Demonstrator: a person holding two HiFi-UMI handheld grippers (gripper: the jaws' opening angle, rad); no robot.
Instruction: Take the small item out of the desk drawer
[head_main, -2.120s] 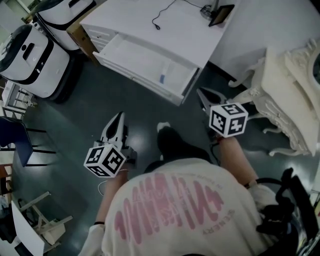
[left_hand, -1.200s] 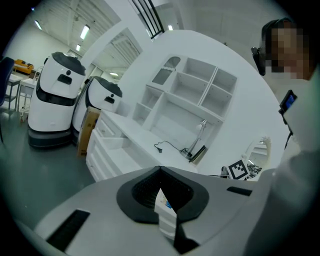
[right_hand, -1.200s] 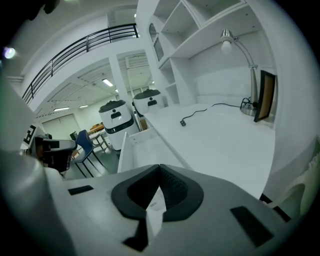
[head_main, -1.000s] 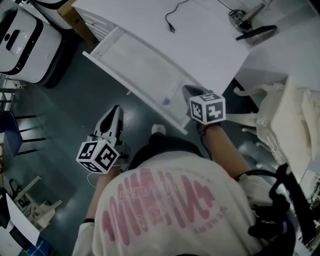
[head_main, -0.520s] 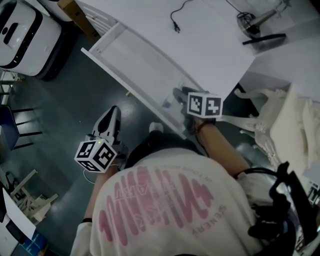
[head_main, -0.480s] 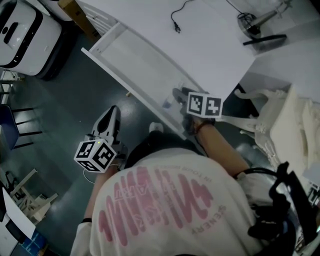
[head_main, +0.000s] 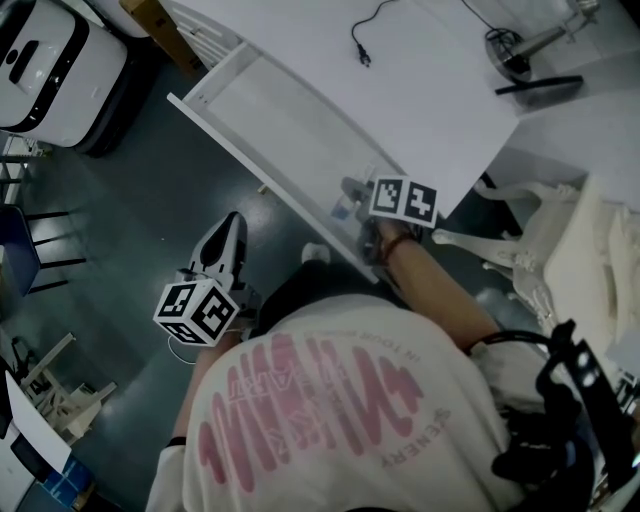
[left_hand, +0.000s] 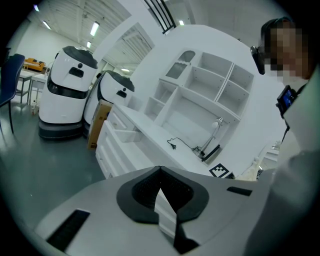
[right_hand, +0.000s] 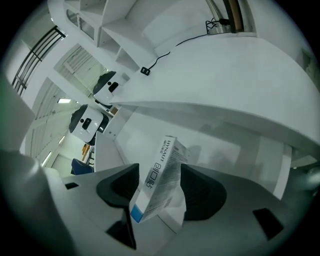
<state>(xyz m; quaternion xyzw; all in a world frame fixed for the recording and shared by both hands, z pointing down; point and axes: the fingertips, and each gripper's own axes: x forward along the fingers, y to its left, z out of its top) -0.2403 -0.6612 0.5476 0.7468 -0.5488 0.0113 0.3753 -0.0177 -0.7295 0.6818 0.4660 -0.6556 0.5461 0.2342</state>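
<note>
Head view is kinda dim with a cold blue-grey tint. The desk (head_main: 420, 90) top is the brightest bit, close to washed out, while the floor (head_main: 130, 220) goes dark and murky, and everything's a touch soft. Both gripper views are heavy fisheye, with straight lines bowing and the corners gone black. The left gripper view gets its light from ceiling strip lights (left_hand: 93, 28) at top left. In the right gripper view, soft grey shadows sit in the drawer (right_hand: 220, 145) under the desk top.

White short-sleeved T-shirt (head_main: 330, 420), pink lettering across back.
</note>
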